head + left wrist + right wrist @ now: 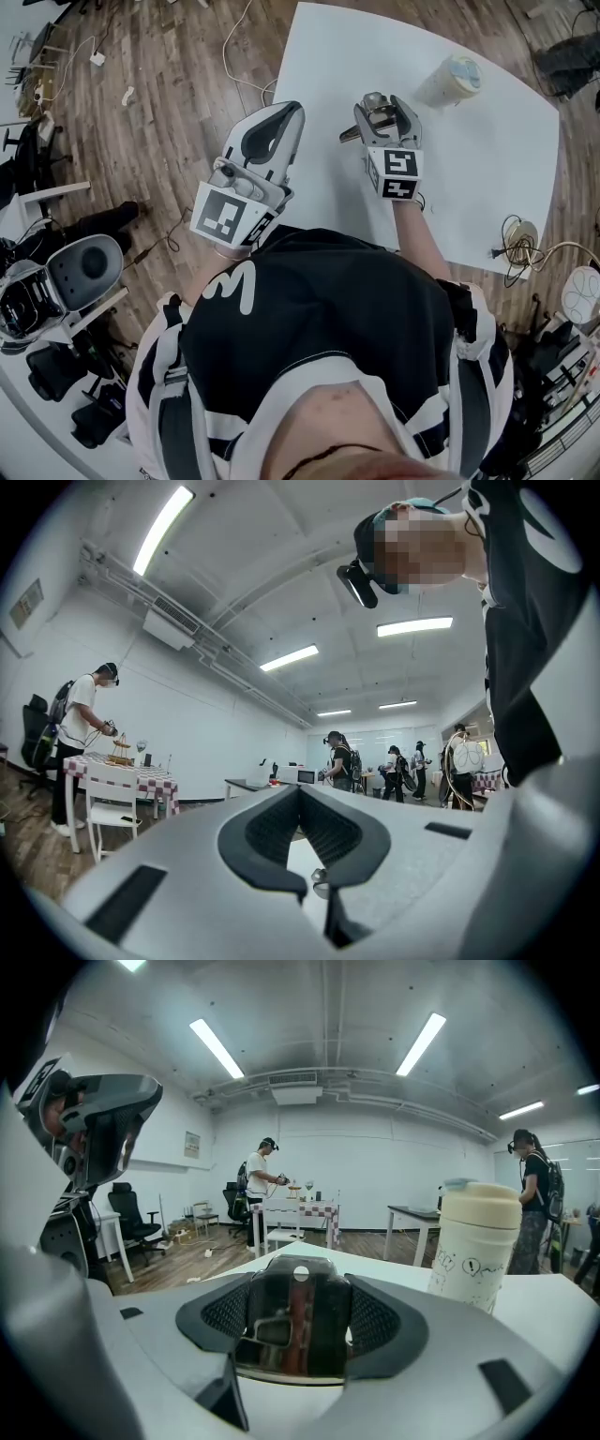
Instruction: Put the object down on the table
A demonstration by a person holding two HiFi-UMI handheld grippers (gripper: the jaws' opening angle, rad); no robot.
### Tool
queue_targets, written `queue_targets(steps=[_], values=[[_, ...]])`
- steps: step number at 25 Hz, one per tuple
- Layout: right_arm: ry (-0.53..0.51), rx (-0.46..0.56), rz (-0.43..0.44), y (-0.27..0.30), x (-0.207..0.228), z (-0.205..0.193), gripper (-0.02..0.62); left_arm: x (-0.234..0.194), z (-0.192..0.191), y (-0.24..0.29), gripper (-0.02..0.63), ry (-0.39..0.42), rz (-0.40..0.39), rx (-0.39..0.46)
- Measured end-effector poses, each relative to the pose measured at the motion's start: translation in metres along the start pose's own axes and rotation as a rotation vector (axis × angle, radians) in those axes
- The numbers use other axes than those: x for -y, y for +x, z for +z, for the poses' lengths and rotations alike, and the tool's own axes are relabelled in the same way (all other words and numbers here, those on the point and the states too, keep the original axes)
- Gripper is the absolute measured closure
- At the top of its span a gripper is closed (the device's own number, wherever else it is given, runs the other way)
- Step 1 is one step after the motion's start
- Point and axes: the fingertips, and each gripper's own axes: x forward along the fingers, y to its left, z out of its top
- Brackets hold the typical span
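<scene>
Glossy metal object [292, 1330], smooth matt table [487, 178]

Cream lidded tumbler [453, 79] sits up around 1 o'clock, and a tangled cable coil [517, 242] is out at 4. The wood floor [169, 112] at 10 has a white cable [226, 58] snaking over it, with a grey chair [82, 270] at 8.
</scene>
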Motion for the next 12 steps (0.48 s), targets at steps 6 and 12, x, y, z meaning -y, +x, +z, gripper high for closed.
queue_targets(steps=[6,12], values=[[0.002,-0.03,-0.003,0.005,0.0,-0.013,0.287,0.0,-0.001,-0.002,0.601,-0.004,0.009,-0.005],[-0.005,-0.057,0.0,0.01,-0.002,-0.023,0.287,-0.002,0.002,-0.006,0.601,-0.005,0.021,0.0]])
